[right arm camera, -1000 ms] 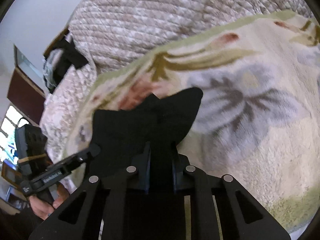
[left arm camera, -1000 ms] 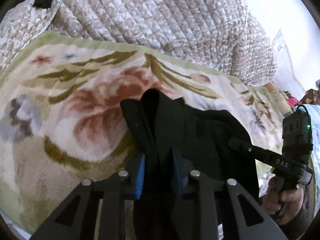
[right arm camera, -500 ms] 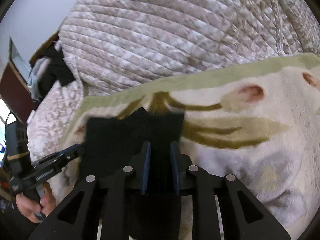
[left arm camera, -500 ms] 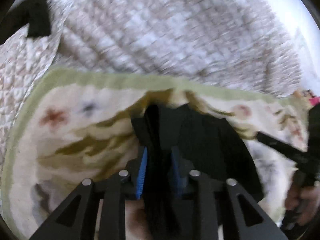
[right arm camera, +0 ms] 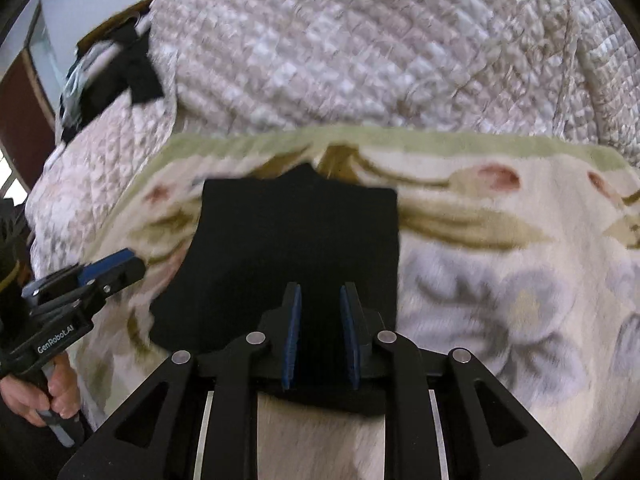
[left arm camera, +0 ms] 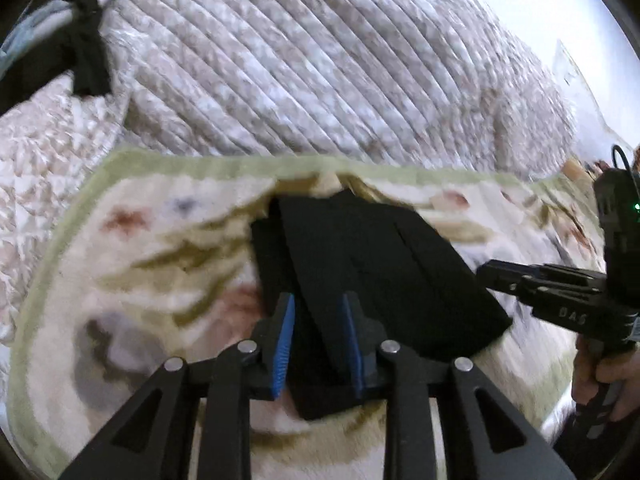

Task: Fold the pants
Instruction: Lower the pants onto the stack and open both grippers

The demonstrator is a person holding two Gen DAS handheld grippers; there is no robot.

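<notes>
On a plush floral blanket (left arm camera: pixel 132 280), black pants (left arm camera: pixel 372 264) lie folded into a compact dark panel, their far edge close to the blanket's pale green border. Left gripper (left arm camera: pixel 319 340): blue-padded jaws stand on either side of the near edge of the pants, and a fold of the cloth fills the gap between them; its jaws have just been opening slightly. Right gripper (right arm camera: pixel 320 336): jaws likewise astride the near hem, cloth between the pads; whether they press on it cannot be told. Each gripper appears at the edge of the other's view, held by a hand (right arm camera: pixel 36 396) on its handle. Beyond the blanket rises a quilted beige bedspread (right arm camera: pixel 360 40), with dark clothing (right arm camera: pixel 120 76) heaped at its left.
</notes>
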